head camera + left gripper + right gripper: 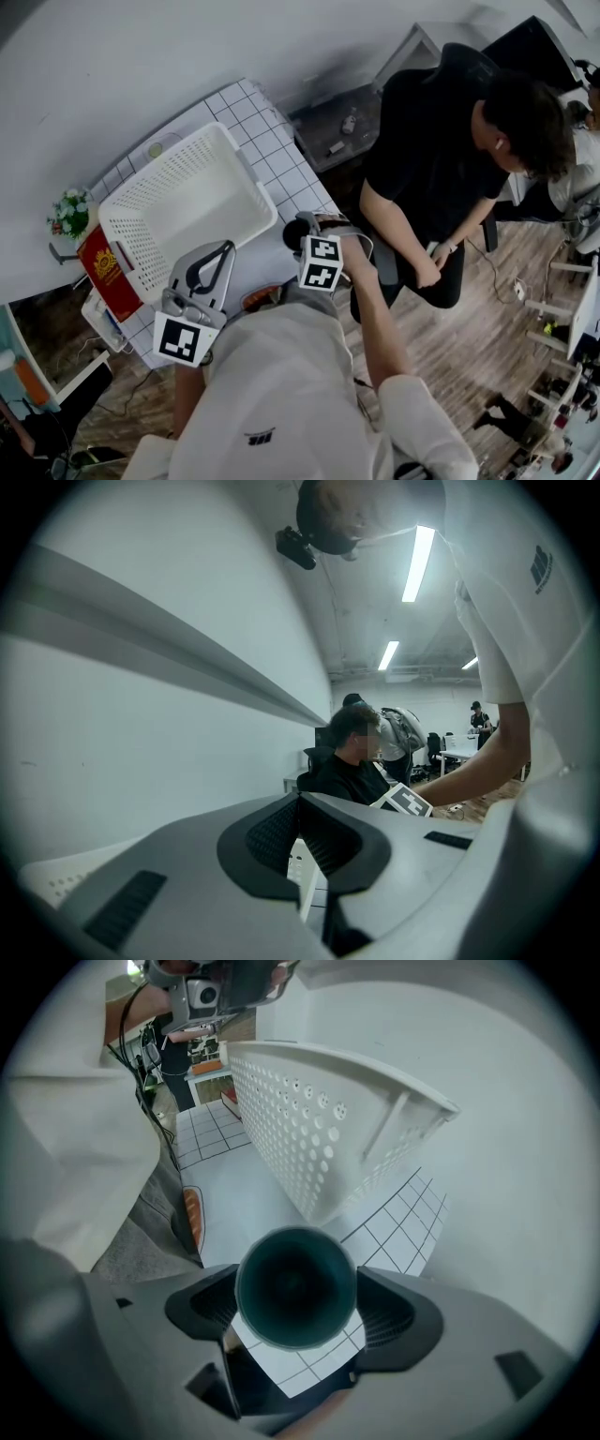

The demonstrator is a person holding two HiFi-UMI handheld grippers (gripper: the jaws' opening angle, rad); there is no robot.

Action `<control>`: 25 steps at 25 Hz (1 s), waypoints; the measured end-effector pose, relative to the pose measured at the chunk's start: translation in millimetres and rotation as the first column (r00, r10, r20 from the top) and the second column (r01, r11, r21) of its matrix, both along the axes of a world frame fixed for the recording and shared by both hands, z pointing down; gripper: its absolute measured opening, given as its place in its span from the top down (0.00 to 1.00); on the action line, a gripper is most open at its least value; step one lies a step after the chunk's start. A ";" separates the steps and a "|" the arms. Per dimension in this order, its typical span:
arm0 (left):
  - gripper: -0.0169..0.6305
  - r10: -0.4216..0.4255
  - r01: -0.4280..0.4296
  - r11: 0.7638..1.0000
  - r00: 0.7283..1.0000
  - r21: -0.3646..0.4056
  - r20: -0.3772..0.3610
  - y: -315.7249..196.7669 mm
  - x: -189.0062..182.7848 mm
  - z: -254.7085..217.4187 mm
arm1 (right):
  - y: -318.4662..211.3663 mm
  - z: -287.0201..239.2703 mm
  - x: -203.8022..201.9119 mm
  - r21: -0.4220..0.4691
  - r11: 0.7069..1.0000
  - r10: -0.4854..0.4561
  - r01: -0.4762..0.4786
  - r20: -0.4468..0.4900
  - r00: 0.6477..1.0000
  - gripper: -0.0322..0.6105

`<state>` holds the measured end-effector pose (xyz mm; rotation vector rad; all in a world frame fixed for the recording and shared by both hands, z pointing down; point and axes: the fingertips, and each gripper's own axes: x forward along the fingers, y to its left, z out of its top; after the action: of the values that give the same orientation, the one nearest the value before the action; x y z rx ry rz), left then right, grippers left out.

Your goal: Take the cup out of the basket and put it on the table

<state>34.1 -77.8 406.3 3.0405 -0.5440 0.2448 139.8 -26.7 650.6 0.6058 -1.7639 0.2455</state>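
The right tool [296, 1290] is clamped on the dark teal cup [295, 1279], which is out of the white basket [309, 1119] and just beside its wall, its long axis pointing down at the tiled bench [398, 1227] beneath (left tool [300, 803] closed, empty).

The basket [187, 202] is set on the table [272, 141], centre-left in the head view. Just right of its lower corner, the cup [295, 1286] is held between the right gripper's [295, 1299] jaws; the left gripper [212, 266] is placed below the basket.
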 end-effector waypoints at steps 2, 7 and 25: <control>0.96 0.003 -0.003 1.000 1.000 -0.002 0.008 0.8 0.5 0.9 | 0.1 -0.1 0.1 0.005 1.000 -0.003 0.003 -0.003 1.000 0.36; 0.96 0.005 -0.005 1.000 1.000 -0.002 0.006 1.1 2.4 0.4 | 1.2 1.6 2.3 0.027 1.000 -0.009 0.009 -0.019 1.000 0.36; 0.96 0.013 -0.013 1.000 1.000 0.003 -0.001 -0.7 1.0 -1.0 | 17.4 -61.0 17.1 0.090 0.981 0.156 -0.173 0.169 0.973 0.36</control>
<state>35.1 -78.4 405.3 3.0480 -0.5245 0.2435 156.9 -9.2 589.6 0.8296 -1.8925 0.3268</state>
